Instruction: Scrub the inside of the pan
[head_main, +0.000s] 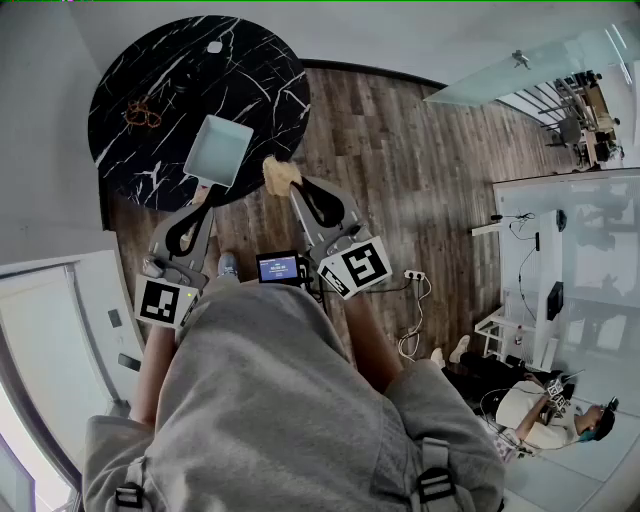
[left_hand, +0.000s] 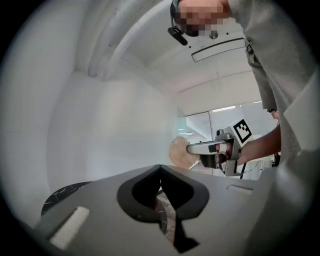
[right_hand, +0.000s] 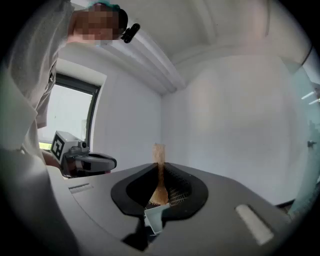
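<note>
The left tool (head_main: 204, 196) is clamped shut on the handle of the pan (head_main: 220, 150), steadying it over the worktop (head_main: 180, 70). The right tool (head_main: 291, 190) pinches a sponge (head_main: 280, 175) just beside the rim, apparently poised to scrub but not yet inside.

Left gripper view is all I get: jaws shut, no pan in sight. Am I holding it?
Observer: Looks so. In the head view the left gripper meets the pan at its handle, over the table.
Operator: I see the right gripper with something tan. Is it gripped?
Observer: Yes. The right gripper view shows the sponge clamped edge-on between its jaws.
Operator: Is the sponge in the pan?
Observer: No. In the head view it sits just off the pan's right edge, outside it.
</note>
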